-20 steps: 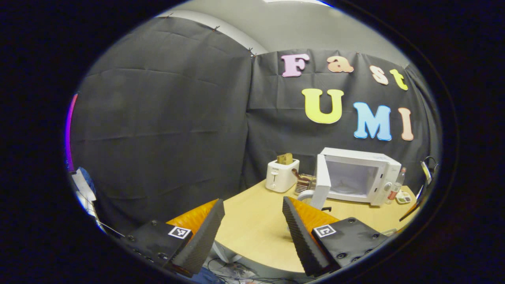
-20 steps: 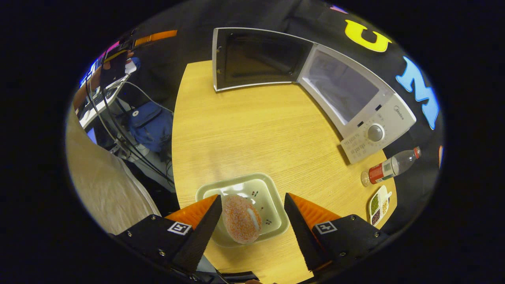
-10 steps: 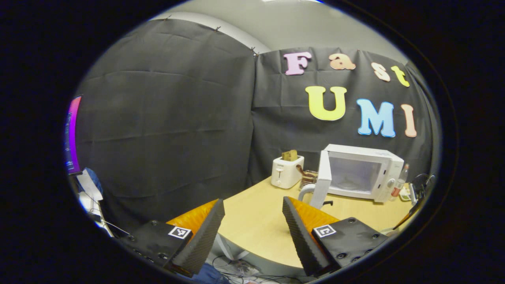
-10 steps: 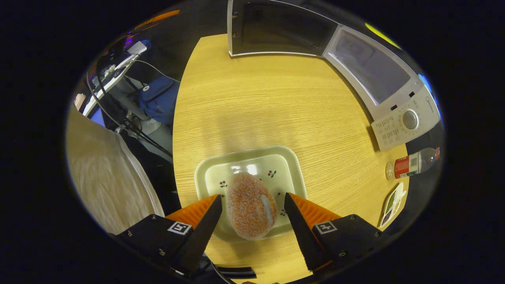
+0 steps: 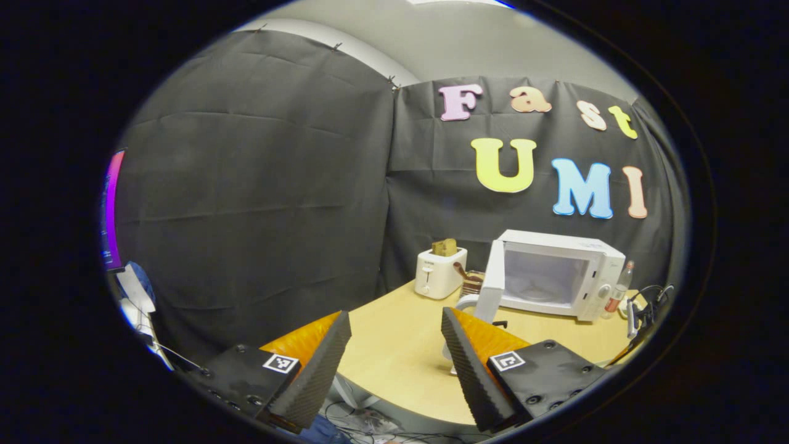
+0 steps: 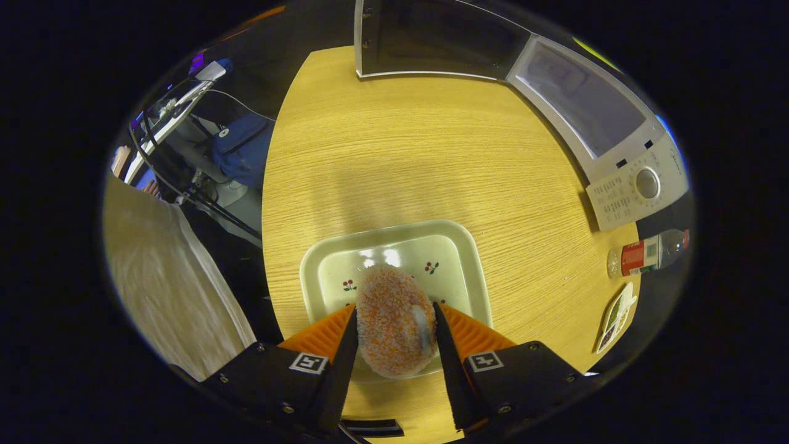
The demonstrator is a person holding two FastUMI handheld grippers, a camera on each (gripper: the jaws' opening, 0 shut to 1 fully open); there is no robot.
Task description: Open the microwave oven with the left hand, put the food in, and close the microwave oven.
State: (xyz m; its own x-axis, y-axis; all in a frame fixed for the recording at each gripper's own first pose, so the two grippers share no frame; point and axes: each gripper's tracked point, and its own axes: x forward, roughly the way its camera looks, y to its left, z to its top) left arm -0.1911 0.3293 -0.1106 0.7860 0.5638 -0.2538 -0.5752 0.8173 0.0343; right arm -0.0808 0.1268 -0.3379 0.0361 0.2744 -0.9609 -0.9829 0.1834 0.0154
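The white microwave (image 5: 558, 274) stands at the back of the wooden table (image 5: 400, 351) with its door (image 5: 493, 283) swung open to the left. In the right gripper view the microwave (image 6: 592, 117) and its open door (image 6: 431, 37) lie at the top. The food, an orange crumbed bun (image 6: 394, 324), rests on a pale square plate (image 6: 327, 265) near the table's front edge. My right gripper (image 6: 394, 310) has both fingers pressed against the bun's sides. My left gripper (image 5: 394, 316) hangs open and empty over the table's near edge, well short of the microwave.
A white toaster (image 5: 439, 272) with bread stands left of the microwave. A bottle (image 6: 647, 254) and a small sectioned dish (image 6: 616, 311) sit at the table's right edge. A person's light clothing (image 6: 166, 290), a blue bag (image 6: 237, 148) and cables lie off the table's left.
My right gripper came down around the bun and its fingers closed onto it. The left gripper stayed open and only swayed slightly.
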